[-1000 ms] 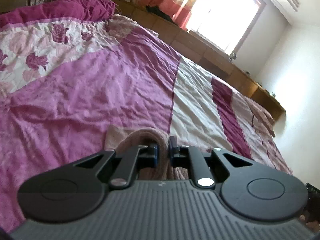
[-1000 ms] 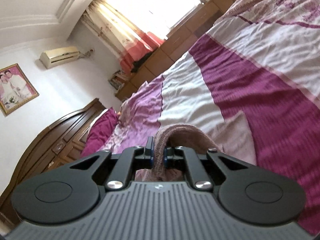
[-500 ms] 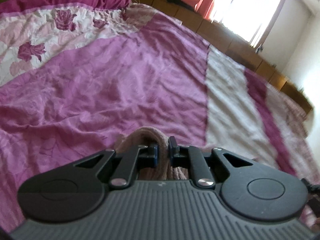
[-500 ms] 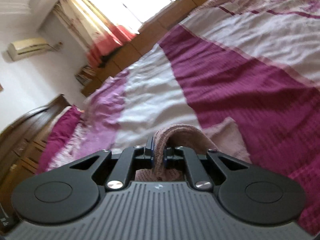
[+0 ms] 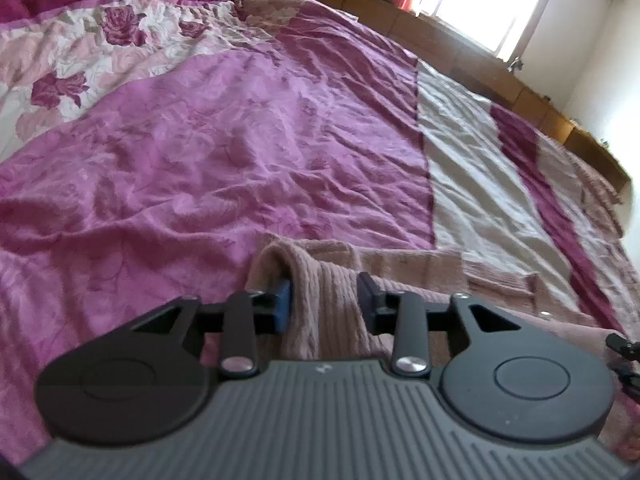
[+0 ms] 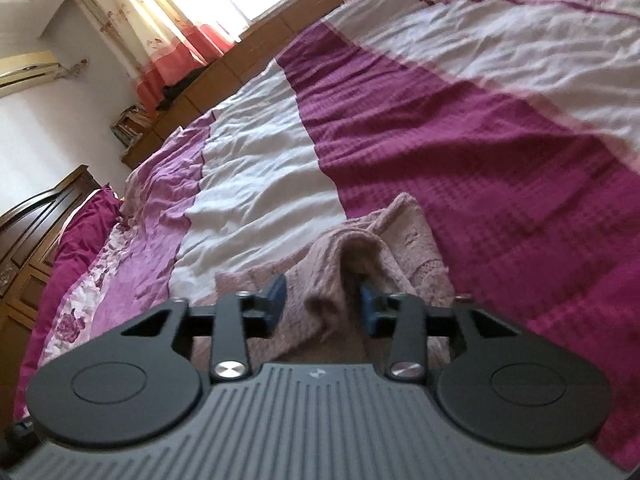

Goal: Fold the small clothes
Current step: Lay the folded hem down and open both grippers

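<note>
Both claws stand parted, gripping nothing: the left claw (image 5: 323,300) and right claw (image 6: 320,304) each straddle a ridge of the pink garment (image 5: 420,268) lying on the bed (image 5: 200,140) at 12 o'clock. Lifting away could snag it, undoing the fold.

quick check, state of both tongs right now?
Left tongs: open, pink knit garment loose between the fingers.
Right tongs: open, a fold of the same garment between the fingers, not clamped.

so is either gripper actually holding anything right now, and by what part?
Nothing is held. Left gripper and right gripper both stand open, each straddling a raised fold of the pink knit garment on the bed.
</note>
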